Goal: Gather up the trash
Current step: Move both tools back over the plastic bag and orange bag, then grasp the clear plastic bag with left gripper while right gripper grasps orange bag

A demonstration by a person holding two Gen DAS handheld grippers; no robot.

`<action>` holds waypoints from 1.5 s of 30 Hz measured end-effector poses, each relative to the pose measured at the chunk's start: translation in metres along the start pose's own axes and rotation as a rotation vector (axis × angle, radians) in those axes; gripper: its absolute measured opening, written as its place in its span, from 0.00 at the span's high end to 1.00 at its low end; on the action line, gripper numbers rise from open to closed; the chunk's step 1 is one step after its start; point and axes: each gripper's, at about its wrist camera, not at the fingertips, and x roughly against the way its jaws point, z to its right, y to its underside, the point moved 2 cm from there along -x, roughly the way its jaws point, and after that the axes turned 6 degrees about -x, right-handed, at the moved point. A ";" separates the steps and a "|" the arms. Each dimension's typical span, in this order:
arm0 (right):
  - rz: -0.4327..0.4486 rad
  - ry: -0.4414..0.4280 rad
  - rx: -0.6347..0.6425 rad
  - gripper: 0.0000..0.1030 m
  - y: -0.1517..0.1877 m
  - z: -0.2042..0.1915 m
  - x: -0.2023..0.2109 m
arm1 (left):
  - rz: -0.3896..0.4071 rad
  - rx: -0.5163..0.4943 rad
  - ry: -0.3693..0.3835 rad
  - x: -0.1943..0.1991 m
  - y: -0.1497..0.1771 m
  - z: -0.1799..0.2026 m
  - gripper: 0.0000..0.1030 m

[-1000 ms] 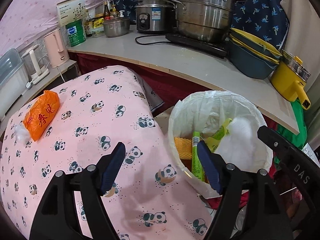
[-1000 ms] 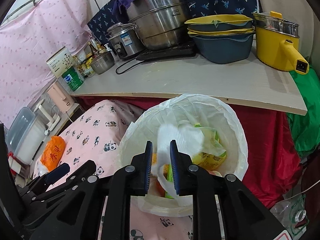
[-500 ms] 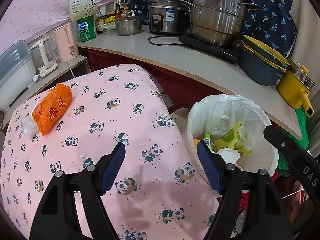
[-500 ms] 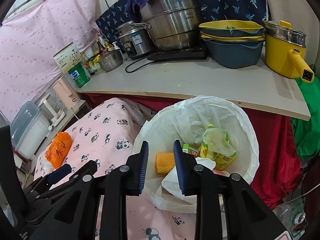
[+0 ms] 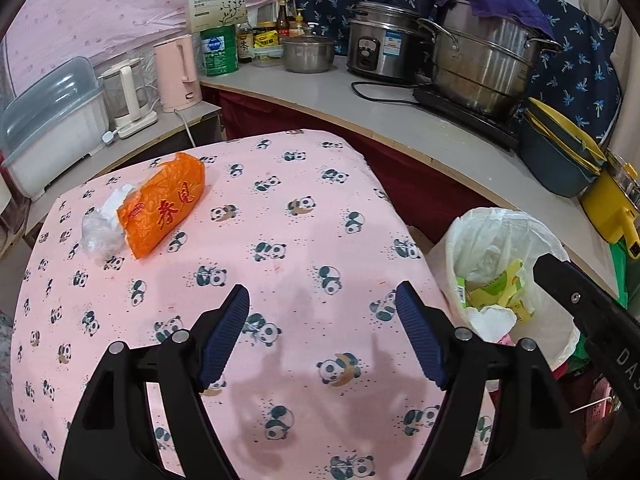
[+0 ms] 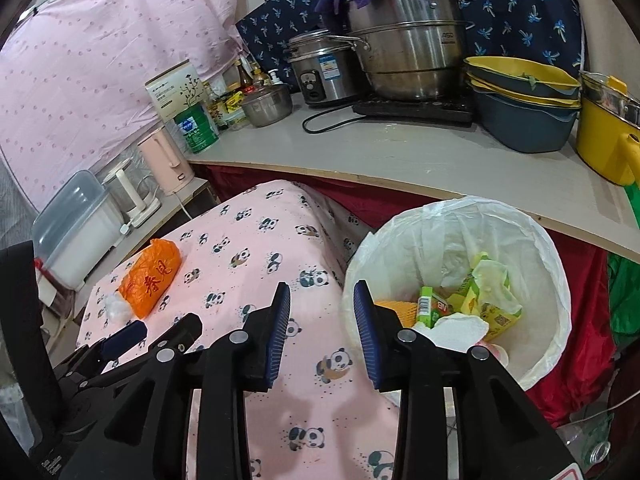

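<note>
Since a second ago I have been swinging both tools off the bin and back over the panda cloth: the white-lined trash bin [image 5: 506, 276] has slid from the middle of the left view to its right edge, and the orange wrapper [image 5: 164, 204] has come in from the far left toward the upper left. My right hand-held gripper [image 6: 322, 334] was nearly shut over the bin then; its jaws have just been opening, and nothing is sitting between them now, so I judge that it has let its piece go into the bin, where a white wad and yellow-green packets are lying. It is hanging at the lower middle of its view, across the edge of the cloth and the bin's rim. My left hand-held gripper [image 5: 322, 338] is standing wide apart and holding nothing, low in its frame over bare cloth, because I am keeping it ready for the next pick. The wrapper is lying flat on the pink panda tablecloth [image 5: 304, 240], with a crumpled clear plastic scrap [image 5: 98, 232] touching its left end. Both are well apart from either tool, so I am judging them the trash left to collect.
</note>
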 end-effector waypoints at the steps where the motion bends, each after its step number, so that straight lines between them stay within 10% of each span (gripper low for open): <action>1: -0.004 -0.005 0.007 0.66 0.001 -0.005 -0.001 | 0.001 0.007 -0.011 0.000 0.001 -0.008 0.30; 25: -0.150 -0.139 0.209 0.48 0.055 -0.181 -0.073 | -0.039 0.249 -0.195 -0.007 0.028 -0.211 0.26; 45: -0.219 -0.195 0.136 0.37 0.049 -0.277 -0.181 | -0.107 0.370 -0.135 -0.074 0.006 -0.309 0.14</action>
